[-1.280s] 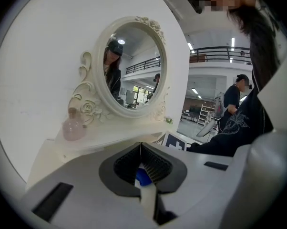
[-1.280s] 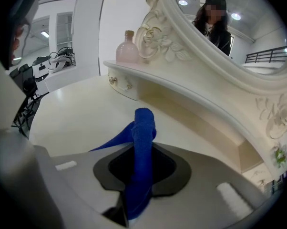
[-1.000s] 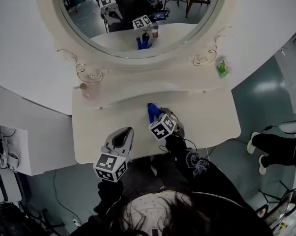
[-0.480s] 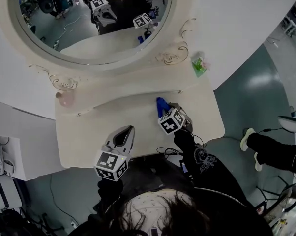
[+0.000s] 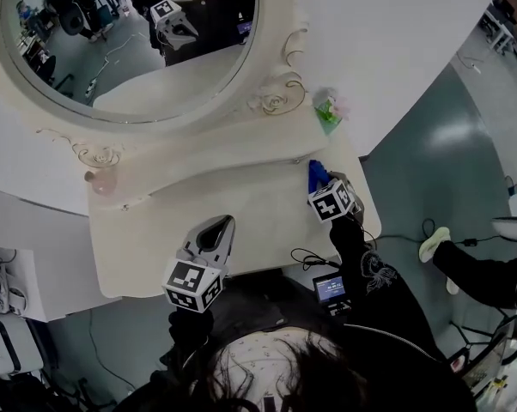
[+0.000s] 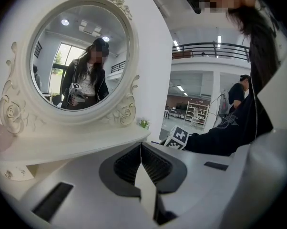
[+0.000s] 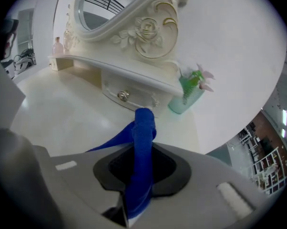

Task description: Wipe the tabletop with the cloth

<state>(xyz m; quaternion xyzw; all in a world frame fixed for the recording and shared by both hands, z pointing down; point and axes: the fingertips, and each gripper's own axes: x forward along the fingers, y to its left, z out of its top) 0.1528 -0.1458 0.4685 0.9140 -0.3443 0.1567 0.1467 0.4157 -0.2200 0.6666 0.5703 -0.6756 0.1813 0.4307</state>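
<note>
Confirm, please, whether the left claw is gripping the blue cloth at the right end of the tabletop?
Not the left: the right claw grips the blue cloth, as the right gripper view shows; the left claw is shut, empty. The right end of the tabletop is correct.

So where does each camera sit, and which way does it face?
Head view: on the person's head, looking steeply down at the tabletop; shows hair, a sleeve, left hand-held gripper, right hand-held gripper.
Left gripper view: on the left one, facing the mirror over shut jaws; the sleeve shows.
Right gripper view: on the right one, facing the shelf; jaws clamp the blue cloth.
Shared: the green vase, in all three.
</note>
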